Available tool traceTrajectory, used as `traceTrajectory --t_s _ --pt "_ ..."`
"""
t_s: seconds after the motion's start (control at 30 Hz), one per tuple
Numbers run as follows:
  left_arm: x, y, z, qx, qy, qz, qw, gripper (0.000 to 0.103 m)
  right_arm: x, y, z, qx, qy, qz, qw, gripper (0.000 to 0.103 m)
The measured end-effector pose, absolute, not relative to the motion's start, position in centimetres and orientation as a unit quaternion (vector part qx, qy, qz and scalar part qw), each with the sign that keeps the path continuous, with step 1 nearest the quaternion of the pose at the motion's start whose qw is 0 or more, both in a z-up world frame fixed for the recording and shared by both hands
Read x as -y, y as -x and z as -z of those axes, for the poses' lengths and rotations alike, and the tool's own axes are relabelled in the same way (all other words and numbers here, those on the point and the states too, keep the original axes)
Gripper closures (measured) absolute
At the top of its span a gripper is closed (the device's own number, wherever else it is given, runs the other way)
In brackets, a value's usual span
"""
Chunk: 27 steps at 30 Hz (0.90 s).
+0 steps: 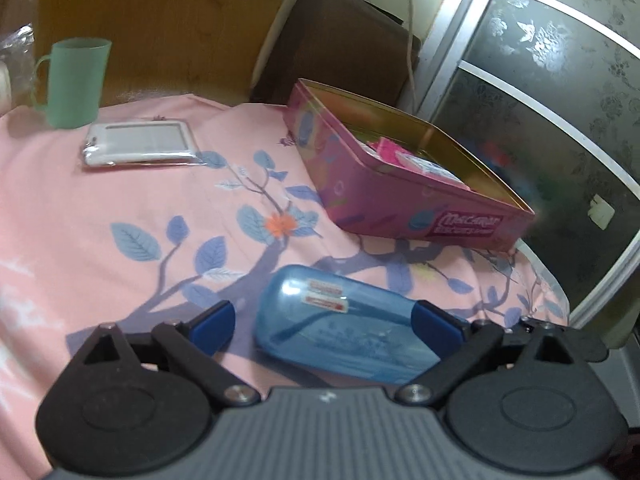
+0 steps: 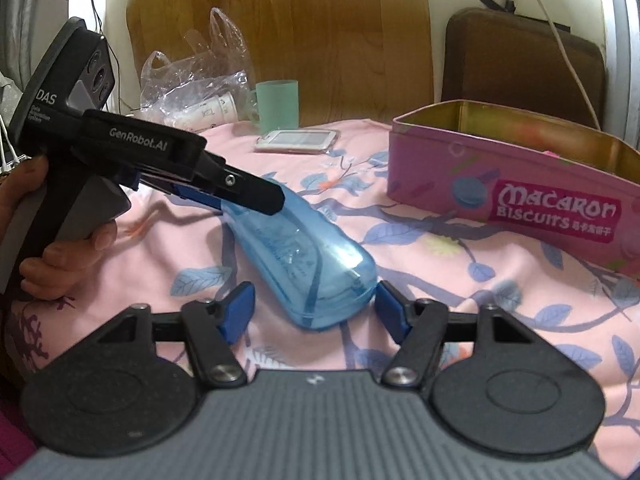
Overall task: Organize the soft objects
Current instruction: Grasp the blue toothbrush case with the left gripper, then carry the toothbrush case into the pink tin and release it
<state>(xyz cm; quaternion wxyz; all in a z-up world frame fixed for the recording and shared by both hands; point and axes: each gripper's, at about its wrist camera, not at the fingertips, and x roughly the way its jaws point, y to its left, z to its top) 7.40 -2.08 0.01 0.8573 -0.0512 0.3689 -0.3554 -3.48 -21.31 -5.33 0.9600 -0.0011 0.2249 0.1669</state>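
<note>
Blue glasses case lying flat on the pink floral cloth, near the pink biscuit tin.
Its long axis runs between the two tools: the left hand-held gripper spread wide around one end, the right hand-held gripper spread wide at the other, neither gripping.

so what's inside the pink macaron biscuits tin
In the open pink macaron biscuits tin, the left wrist view shows bright pink soft pieces and a pale packet. The near wall hides everything lower down.
</note>
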Motion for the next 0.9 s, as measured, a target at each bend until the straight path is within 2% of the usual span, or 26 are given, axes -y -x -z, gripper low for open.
traceTrajectory --t_s 0.2,0.57,0.83,0.9 --pt "4.1 -7.6 -1.2 -0.371 0.063 0.364 0.852 0.011 22.8 4.1 5.0 -0.208 -0.018 -0.157 0.965 0.043" --pt "12.9 -12.8 -8.3 -0.290 0.022 0.400 0.869 0.011 28.1 1.4 -0.2 -0.125 -0.007 -0.078 0.989 0.043" --pt "20.7 -20.5 -8.0 -0.297 0.010 0.388 0.872 0.011 32.3 -4.9 -0.7 -0.144 -0.020 -0.012 0.989 0.043" --pt "22.3 -22.0 -7.6 -0.302 0.007 0.374 0.877 0.008 32.9 -6.5 -0.6 -0.155 -0.024 0.002 0.988 0.043"
